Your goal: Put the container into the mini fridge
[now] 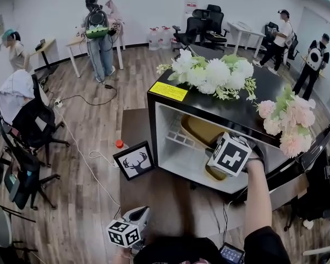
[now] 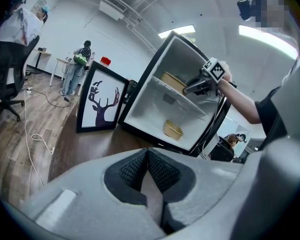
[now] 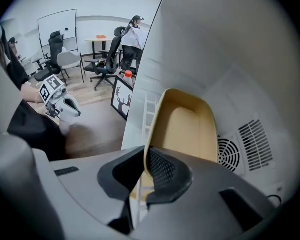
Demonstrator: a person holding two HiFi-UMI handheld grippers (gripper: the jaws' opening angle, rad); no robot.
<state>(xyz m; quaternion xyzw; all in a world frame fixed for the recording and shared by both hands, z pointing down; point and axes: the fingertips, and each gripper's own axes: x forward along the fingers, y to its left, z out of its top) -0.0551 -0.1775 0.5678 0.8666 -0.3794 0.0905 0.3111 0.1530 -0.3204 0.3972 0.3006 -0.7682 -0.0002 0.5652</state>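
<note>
1. The container is a tan, smooth-walled tray with rounded corners. One thin side wall is pinched between the right gripper's jaws, which are closed almost fully on it. The rest of the tray reaches out past the jaw tips, in the upper part of the mini fridge. I cannot tell whether it rests on the white wire shelf.
2. The left gripper has its jaws pressed together with nothing between them. The fridge stands well ahead of them with its door swung open.
3. The counter under the fridge is dark brown and matte. Ahead of the left jaws and to their left, a black-framed deer picture stands upright just beside the fridge.
4. Around the counter the room has a wood-plank floor and white walls. There are black office chairs and pale desks. A white cable trails over the planks, and several people stand far off.
5. The fridge is glossy black outside and plain smooth white inside.
6. Beyond the right jaws and to their right, the back wall has a slotted vent and a round fan grille.
7. A small round tan bowl sits on the fridge floor, below the right jaws.
8. White flowers and pink flowers lie on the fridge top.
9. The jaw pads are black with a fine diamond grid, set in grey shells.
</note>
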